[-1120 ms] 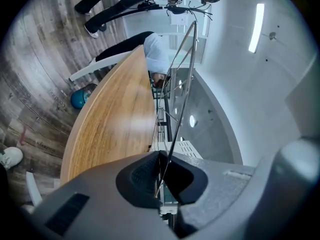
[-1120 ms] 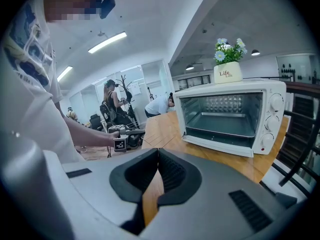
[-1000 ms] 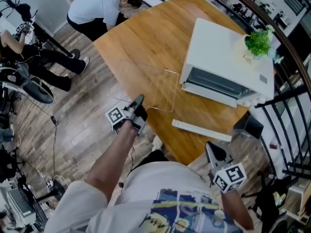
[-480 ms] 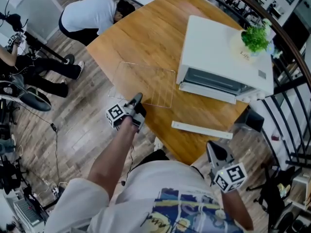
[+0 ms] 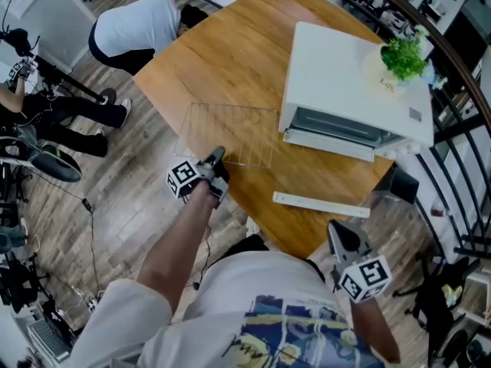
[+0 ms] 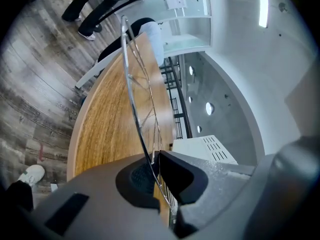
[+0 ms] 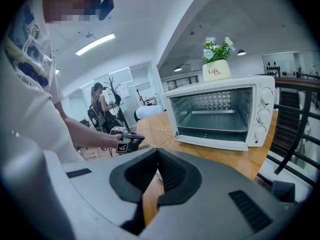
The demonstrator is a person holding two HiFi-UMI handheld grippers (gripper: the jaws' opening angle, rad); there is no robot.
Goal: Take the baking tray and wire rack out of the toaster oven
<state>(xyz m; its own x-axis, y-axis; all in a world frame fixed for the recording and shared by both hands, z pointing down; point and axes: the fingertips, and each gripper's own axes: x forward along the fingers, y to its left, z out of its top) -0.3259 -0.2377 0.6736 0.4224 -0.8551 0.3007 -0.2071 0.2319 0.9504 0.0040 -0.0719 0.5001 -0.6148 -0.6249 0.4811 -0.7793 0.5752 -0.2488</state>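
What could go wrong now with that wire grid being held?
1. The left gripper pinches the thin silver wire rack by a single edge wire, so the rack could slip or swing.
2. The rack's near corner seems to overhang the edge of the round wooden table. If it were released here, it might tip onto the floor.

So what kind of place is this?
Probably a lab or recording studio, not a home kitchen: the oven sits on a big wooden table, cables trail over the floor, and other people work nearby.
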